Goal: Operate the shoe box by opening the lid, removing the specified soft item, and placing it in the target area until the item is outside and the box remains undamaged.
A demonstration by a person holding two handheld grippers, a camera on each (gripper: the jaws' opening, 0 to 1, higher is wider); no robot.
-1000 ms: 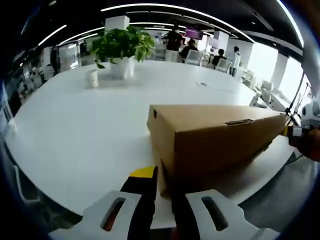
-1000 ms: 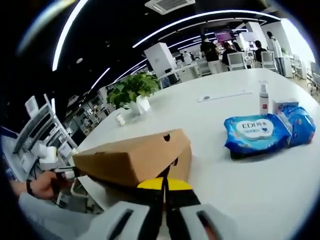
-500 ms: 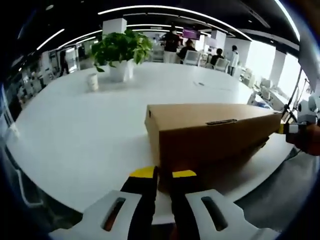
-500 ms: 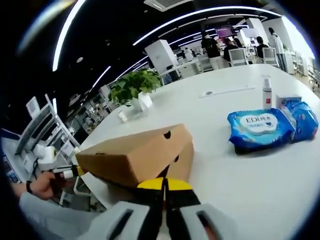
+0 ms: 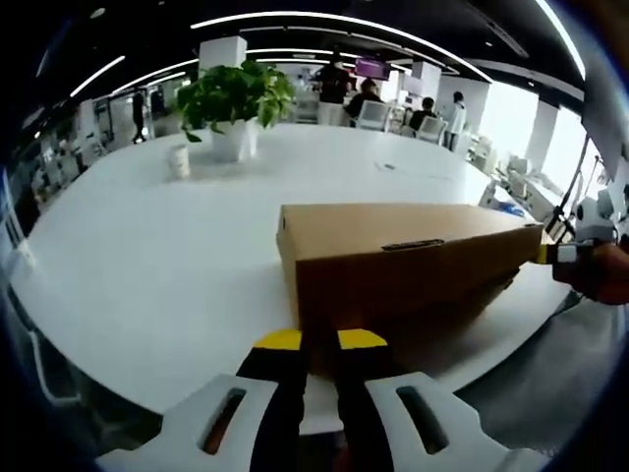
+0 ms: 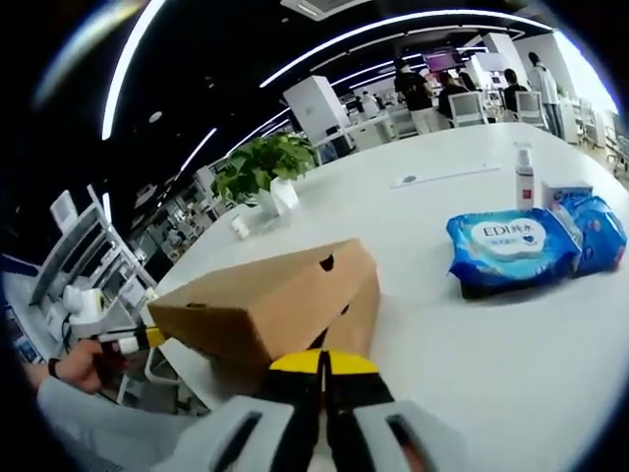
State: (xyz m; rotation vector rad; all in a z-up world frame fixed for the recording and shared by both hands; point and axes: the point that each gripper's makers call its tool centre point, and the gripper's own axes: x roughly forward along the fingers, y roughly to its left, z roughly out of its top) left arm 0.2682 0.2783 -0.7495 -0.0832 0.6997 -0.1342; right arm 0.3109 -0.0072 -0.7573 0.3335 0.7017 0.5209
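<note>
Since a second ago, the lid (image 5: 403, 221) of the shoe box (image 5: 393, 270) has tipped further up at its front edge, and in the left gripper view the near corner of the box has slid a little leftward.

The box lies on the white table (image 5: 147, 246), close to the table's near edge, one end towards each gripper. In the left gripper view the left gripper (image 5: 320, 342) sits at the near end of the box with its yellow-tipped jaws almost together; whether they pinch the lid's edge or merely press against the cardboard cannot be told. In the right gripper view the right gripper (image 6: 322, 364) has its jaws closed at the other end, right against the lid's lower edge, seemingly clamped on the lid (image 6: 260, 305), which stands raised above the base.

The box is plain corrugated cardboard, probably light and fairly stiff, yet its thin edges would crease or tear if pulled by one corner. A hold on the lid's rim at both ends, lifted evenly, looks safest. The soft item is hidden inside; it should yield to a gentle pinch.

Farther back stand a potted plant (image 5: 236, 98) and a small cup (image 5: 178, 160); a blue wipes pack (image 6: 509, 246) and a spray bottle (image 6: 524, 177) lie well apart from the box.
</note>
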